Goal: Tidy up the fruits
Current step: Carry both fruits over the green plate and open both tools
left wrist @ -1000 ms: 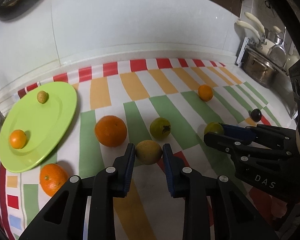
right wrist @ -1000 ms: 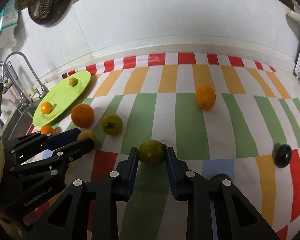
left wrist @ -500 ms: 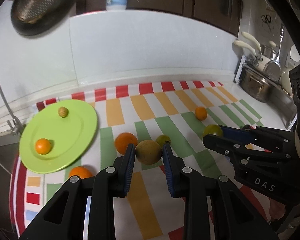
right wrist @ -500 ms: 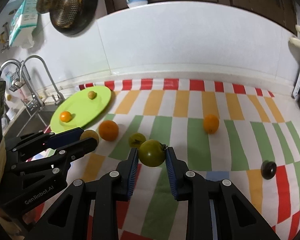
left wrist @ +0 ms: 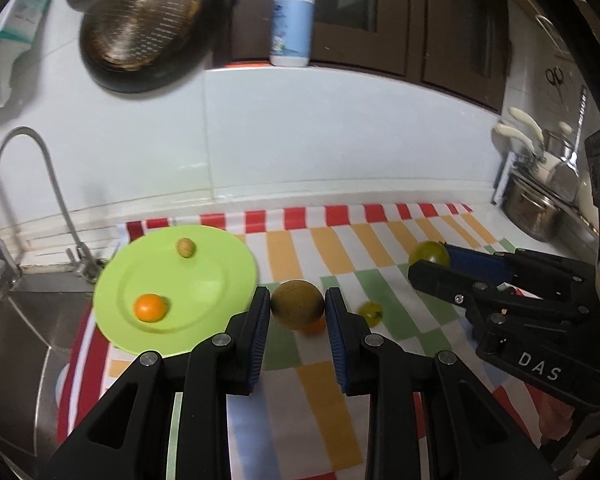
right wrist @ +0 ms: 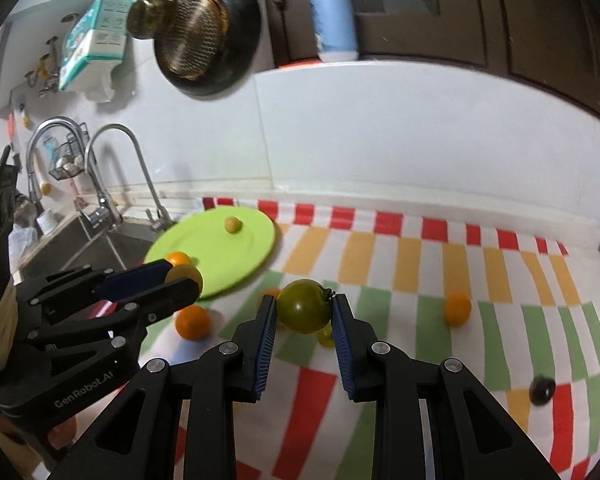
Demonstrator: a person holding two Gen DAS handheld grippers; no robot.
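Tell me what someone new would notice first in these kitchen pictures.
Two black grippers, each clamping a fruit in mid-air above the striped red, orange and green cloth: the left gripper holds a round yellow-brown fruit, the right gripper a round olive-green fruit. By the sink, a lime-green round plate carries two small fruits.

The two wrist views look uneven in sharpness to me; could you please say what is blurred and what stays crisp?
Left wrist view: the green plate and hanging strainer are smeared, while the left claw and its yellow-brown fruit stay crisp. Right wrist view: the pump bottle is blurred; the right claw and green fruit are sharp.
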